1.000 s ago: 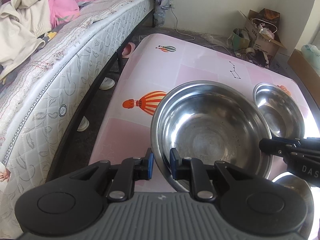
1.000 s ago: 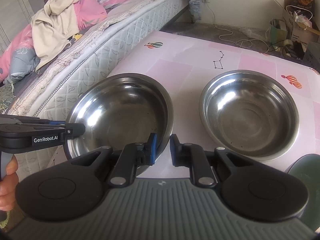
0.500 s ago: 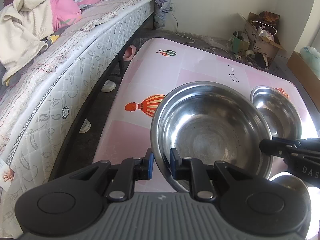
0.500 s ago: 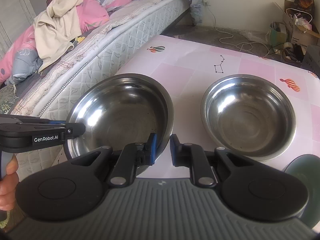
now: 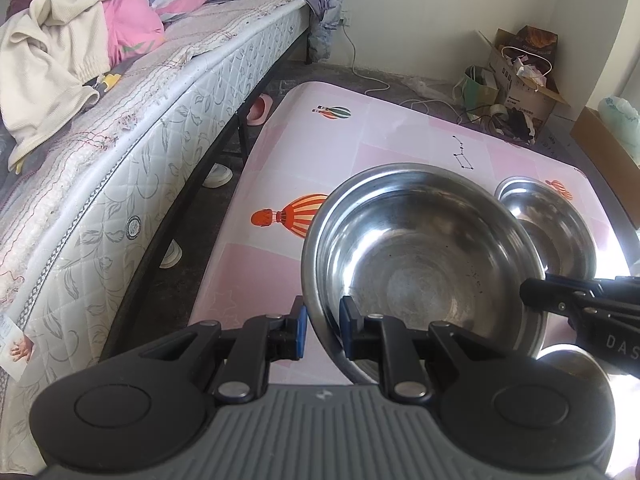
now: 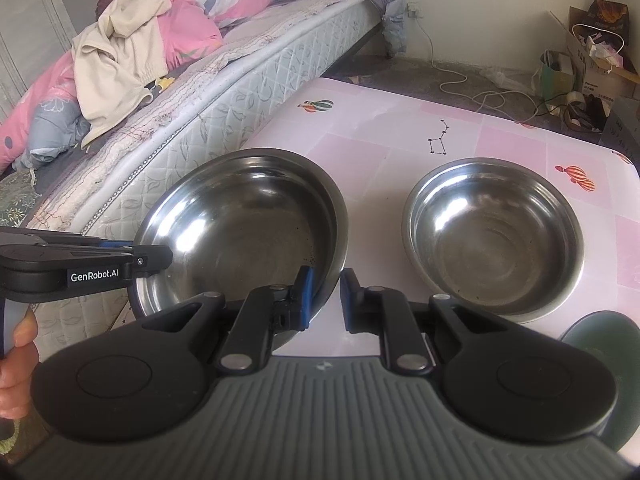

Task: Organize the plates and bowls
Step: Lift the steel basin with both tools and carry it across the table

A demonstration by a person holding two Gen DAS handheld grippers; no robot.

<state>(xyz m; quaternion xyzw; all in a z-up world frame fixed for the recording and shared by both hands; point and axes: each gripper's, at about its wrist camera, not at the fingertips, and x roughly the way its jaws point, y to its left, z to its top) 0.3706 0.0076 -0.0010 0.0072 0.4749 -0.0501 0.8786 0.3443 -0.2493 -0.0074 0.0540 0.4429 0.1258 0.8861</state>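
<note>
A large steel bowl (image 5: 424,264) (image 6: 240,232) hangs tilted above the pink patterned table (image 5: 360,148), held by both grippers. My left gripper (image 5: 323,332) is shut on the bowl's left rim, with the thin edge between its blue pads. My right gripper (image 6: 326,300) is shut on the opposite rim. Each gripper shows in the other's view: the right gripper (image 5: 530,294) and the left gripper (image 6: 162,258). A second, smaller steel bowl (image 5: 548,232) (image 6: 492,240) rests on the table to the right.
A dark green plate (image 6: 600,340) lies at the table's near right corner. A bed (image 5: 120,160) with heaped clothes runs along the table's left side. Cardboard boxes (image 5: 524,80) and cables clutter the floor beyond the table's far edge. A hand (image 6: 16,360) holds the left gripper's handle.
Both grips on the large bowl are unchanged. The views have shifted only slightly, with the table sitting a little lower in the frames.
</note>
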